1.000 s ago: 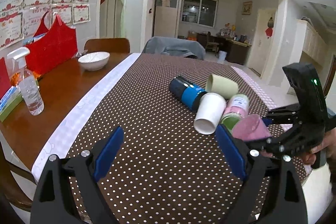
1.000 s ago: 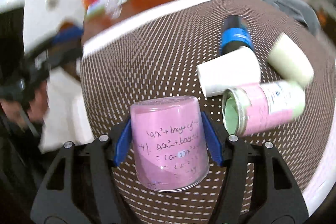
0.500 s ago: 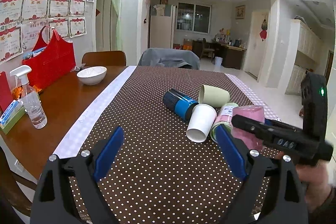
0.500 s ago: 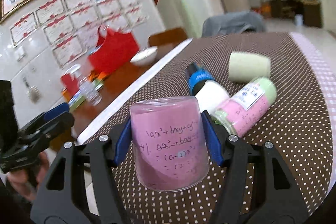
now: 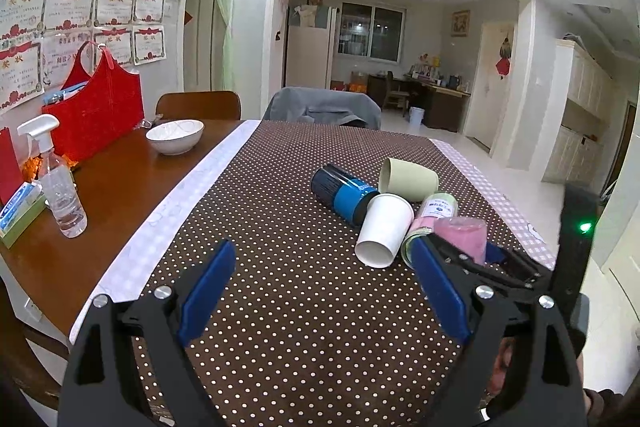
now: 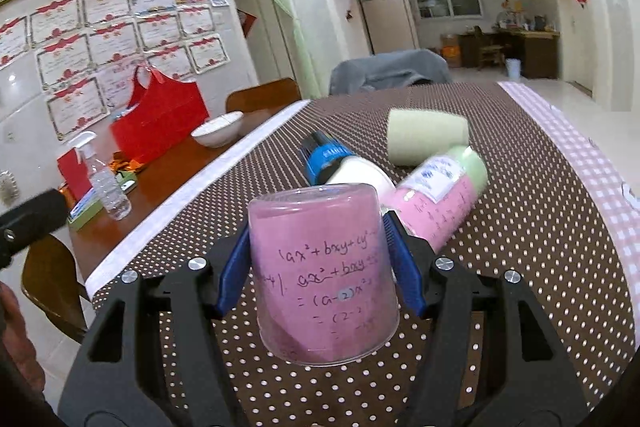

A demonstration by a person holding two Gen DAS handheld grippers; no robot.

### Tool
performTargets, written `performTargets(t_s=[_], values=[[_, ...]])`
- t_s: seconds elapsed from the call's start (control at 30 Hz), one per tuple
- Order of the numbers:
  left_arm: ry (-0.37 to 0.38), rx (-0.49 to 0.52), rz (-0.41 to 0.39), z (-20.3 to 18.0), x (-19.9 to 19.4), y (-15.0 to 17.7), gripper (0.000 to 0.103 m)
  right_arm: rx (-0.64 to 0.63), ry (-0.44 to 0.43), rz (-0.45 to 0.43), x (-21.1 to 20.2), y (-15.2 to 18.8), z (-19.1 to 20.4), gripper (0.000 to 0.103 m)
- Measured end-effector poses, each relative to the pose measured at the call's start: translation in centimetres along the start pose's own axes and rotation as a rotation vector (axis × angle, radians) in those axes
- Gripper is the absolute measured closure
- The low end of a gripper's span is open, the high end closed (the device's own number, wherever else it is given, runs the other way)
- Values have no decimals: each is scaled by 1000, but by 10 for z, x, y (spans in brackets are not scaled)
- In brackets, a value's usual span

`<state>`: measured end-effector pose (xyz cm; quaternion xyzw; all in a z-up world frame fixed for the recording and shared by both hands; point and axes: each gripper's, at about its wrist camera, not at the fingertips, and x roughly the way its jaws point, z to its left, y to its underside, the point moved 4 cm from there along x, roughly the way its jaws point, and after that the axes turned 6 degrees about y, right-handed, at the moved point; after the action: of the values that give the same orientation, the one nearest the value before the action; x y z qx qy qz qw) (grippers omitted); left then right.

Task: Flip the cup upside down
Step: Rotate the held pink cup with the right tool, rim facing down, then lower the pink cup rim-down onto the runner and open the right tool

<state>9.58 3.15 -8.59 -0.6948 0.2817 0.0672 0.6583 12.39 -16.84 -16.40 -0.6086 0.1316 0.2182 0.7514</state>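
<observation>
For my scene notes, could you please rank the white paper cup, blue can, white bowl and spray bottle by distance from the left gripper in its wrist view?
From the left gripper:
1. White paper cup, right, ahead.
2. Blue can, just behind it.
3. Spray bottle, far left.
4. White bowl, left rear.

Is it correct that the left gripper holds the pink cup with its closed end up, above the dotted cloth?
Not quite: the right gripper holds the pink cup, as the right wrist view shows. The left gripper is open. The closed end is up, above the dotted cloth.
</observation>
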Motion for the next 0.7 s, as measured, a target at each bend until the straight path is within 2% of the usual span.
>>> performTargets(t_s=[0.33, 0.7], values=[[-5, -3, 7, 3, 3, 2, 15, 29, 35, 120, 26, 17, -2, 41], [-4, 1, 4, 3, 2, 2, 15, 3, 46, 123, 28, 21, 4, 40]])
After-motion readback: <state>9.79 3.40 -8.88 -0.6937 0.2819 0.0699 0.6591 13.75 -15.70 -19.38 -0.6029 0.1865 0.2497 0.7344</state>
